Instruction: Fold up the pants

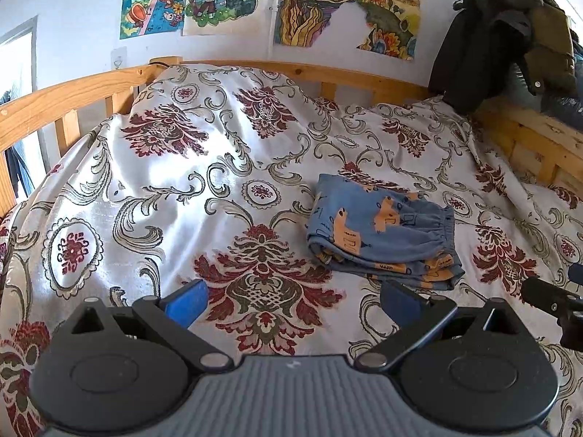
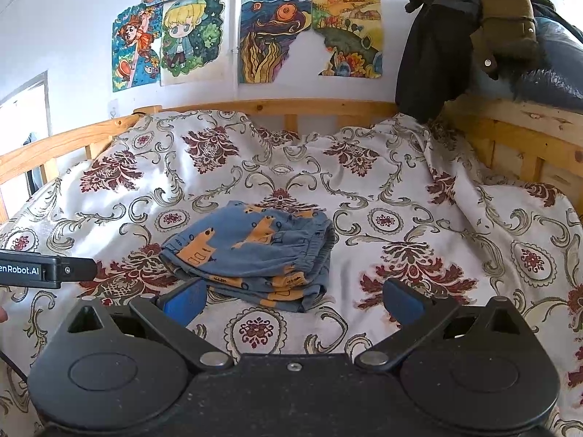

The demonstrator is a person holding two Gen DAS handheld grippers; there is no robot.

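1. Left gripper (image 1: 291, 302): its blue fingers (image 1: 186, 306) are spread wide with nothing between them, and it hangs over the patterned bedspread (image 1: 153, 182), just to the left of the pants and short of them.
2. Pants (image 2: 255, 251): the small blue pair with orange print lies as a compact stack of layers near the middle of the bed, well clear of the wooden rail (image 2: 309, 107) at the far edge. The elastic waistband faces right; the folded edges face the near edge of the bed.
3. Right gripper (image 2: 293, 300): it is likewise spread and empty, and sits just short of the bundle's near edge, its left finger (image 2: 184, 304) near the bundle's near-left corner.
4. Judgement: the folding looks finished or nearly so. If any step remains, it is a tidy-up: press the top layer flat and square the slightly fanned lower layers at the near edge.
5. To do that well, come in low and slowly, nudge the edges rather than pinch them, and avoid dragging the slippery-looking bedspread, which could undo the stack.
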